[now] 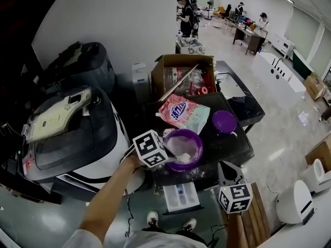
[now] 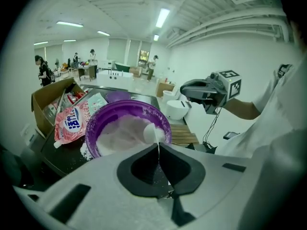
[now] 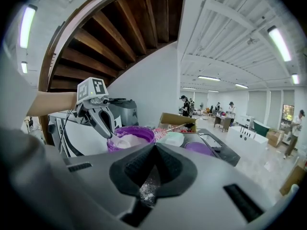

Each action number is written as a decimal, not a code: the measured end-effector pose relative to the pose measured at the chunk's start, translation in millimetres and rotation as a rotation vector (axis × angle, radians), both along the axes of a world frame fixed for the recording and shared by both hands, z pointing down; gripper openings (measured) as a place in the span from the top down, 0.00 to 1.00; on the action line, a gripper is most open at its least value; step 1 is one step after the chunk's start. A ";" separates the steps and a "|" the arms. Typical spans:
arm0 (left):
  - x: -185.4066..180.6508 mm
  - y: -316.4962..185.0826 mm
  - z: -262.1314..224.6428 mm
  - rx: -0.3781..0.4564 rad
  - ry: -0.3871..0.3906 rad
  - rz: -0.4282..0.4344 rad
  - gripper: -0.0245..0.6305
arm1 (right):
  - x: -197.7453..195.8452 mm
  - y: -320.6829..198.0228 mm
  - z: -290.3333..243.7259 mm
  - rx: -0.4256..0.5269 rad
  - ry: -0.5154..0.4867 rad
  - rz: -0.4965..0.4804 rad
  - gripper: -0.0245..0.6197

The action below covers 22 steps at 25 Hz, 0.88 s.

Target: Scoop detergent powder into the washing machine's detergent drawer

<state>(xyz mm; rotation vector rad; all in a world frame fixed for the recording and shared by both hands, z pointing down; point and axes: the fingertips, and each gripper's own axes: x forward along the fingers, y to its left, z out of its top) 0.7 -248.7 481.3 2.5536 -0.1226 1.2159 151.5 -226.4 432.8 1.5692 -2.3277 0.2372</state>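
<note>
A purple bowl (image 1: 192,138) of white detergent powder sits at the front of a dark table (image 1: 232,143). My left gripper (image 1: 169,159) is shut on the thin handle of a white spoon (image 1: 182,158), whose scoop rests in the powder. In the left gripper view the spoon (image 2: 153,133) lies on the powder at the near rim of the bowl (image 2: 103,123). My right gripper (image 1: 224,165) hovers to the right of the bowl, off the table's front corner, shut and holding nothing. A white detergent drawer (image 1: 181,196) lies below the table's front edge.
A pink detergent bag (image 1: 183,112) and a purple lid (image 1: 224,122) lie behind the bowl, with a cardboard box (image 1: 183,74) of clutter further back. The washing machine (image 1: 77,133) stands to the left. Spilled powder dots the table. People stand far off.
</note>
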 end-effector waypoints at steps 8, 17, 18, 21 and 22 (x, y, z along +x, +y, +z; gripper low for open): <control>5.6 -0.1 -1.4 -0.098 0.143 -0.084 0.94 | -5.8 2.3 2.2 -0.006 0.007 -0.013 0.97; -2.6 -30.0 -14.2 -0.010 0.308 -0.318 0.94 | -9.2 -2.4 3.5 -0.005 0.013 -0.021 0.97; -4.1 -33.8 -18.4 -0.017 0.351 -0.358 0.94 | -10.3 -3.6 2.6 -0.002 0.013 -0.023 0.97; -8.3 -41.9 -29.6 -0.056 0.484 -0.473 0.94 | -12.9 -6.4 -1.3 0.008 0.015 -0.030 0.97; -9.4 -43.4 -32.5 -0.068 0.523 -0.508 0.94 | -13.4 -7.1 -3.0 0.011 0.017 -0.033 0.97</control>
